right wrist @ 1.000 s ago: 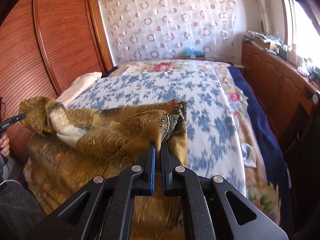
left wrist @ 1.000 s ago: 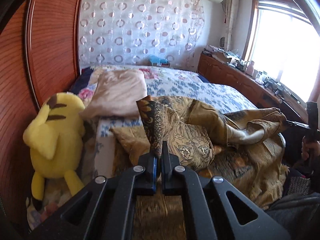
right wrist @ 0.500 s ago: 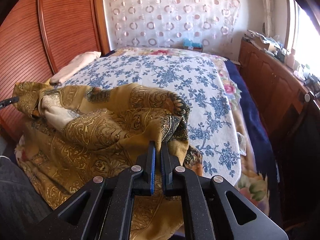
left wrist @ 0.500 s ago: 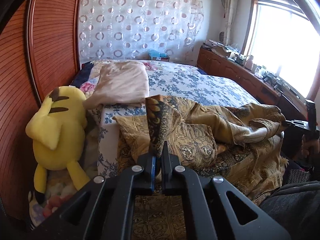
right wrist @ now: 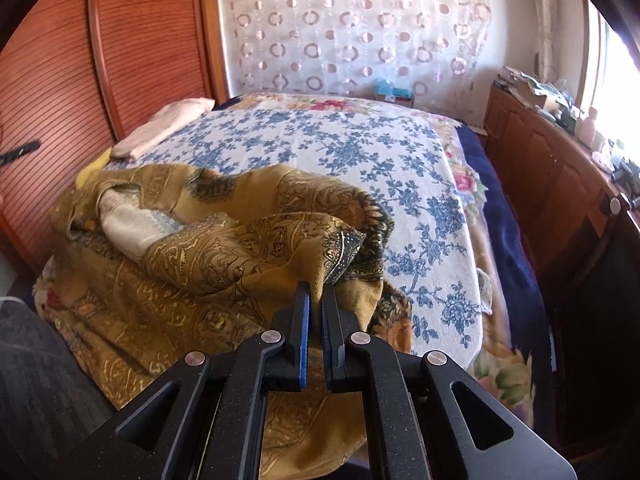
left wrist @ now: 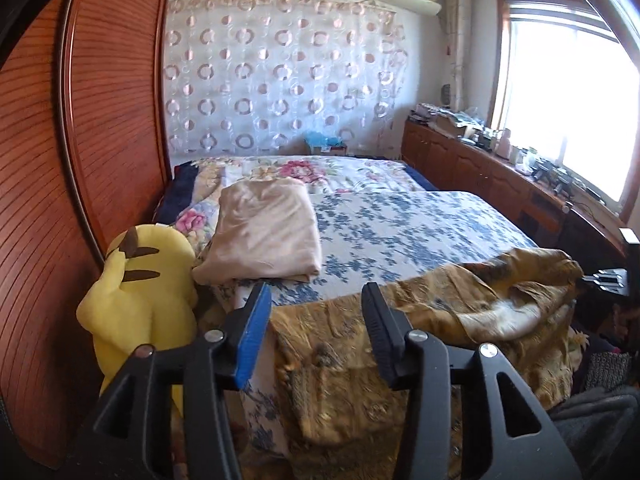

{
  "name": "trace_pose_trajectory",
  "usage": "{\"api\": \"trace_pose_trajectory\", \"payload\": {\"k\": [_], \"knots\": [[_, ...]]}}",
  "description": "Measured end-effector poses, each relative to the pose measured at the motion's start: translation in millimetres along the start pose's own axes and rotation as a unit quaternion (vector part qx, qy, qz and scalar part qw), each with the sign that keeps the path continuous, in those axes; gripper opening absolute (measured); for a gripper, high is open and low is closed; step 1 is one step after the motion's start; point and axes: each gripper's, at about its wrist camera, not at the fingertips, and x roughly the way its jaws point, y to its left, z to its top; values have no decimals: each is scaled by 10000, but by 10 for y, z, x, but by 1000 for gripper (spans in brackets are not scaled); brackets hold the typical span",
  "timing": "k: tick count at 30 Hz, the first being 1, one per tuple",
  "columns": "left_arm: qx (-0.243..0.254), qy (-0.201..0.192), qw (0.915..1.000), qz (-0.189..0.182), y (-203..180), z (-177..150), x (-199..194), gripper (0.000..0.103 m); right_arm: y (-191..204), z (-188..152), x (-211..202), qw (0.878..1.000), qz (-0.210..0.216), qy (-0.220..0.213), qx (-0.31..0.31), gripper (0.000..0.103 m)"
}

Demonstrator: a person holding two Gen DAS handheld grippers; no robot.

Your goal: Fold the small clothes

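Note:
A gold patterned garment [left wrist: 420, 320] [right wrist: 224, 256] lies crumpled at the near end of the bed, hanging over its edge. My left gripper [left wrist: 316, 298] hangs above the garment's left part; its jaws are opening and nothing is gripped between them, the cloth lying below. My right gripper [right wrist: 315, 294] is shut on a folded corner of the garment near its right end. The right gripper's tips [left wrist: 600, 278] show at the far right of the left wrist view, pinching the cloth.
A folded beige cloth [left wrist: 268, 232] [right wrist: 164, 128] lies on the blue-flowered bedspread [left wrist: 400, 224] [right wrist: 360, 160]. A yellow plush toy [left wrist: 140, 296] sits at the bed's left side by the wooden wardrobe [left wrist: 80, 160]. A wooden cabinet [right wrist: 560, 168] runs along the right, under the window.
My left gripper has let go of the garment corner, opened and risen; the cloth dropped flat onto the bed. The right gripper stays shut on its corner, shifted slightly.

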Motion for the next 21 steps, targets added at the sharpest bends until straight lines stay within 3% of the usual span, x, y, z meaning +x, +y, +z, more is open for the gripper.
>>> {"api": "trace_pose_trajectory", "payload": {"k": [3, 10, 17, 21], "knots": [[-96, 220, 9997, 95, 121, 7, 286, 46, -46, 3, -31, 10000, -42, 2, 0, 6], [-233, 920, 9952, 230, 325, -138, 994, 46, -292, 296, -51, 9984, -445, -340, 78, 42], [-279, 1340, 9901, 313, 396, -242, 1334, 46, -448, 621, 426, 9987, -388, -304, 102, 43], [-257, 1509, 9875, 370, 424, -289, 1416, 46, -449, 654, 762, 9997, -240, 3, 101, 43]]}}
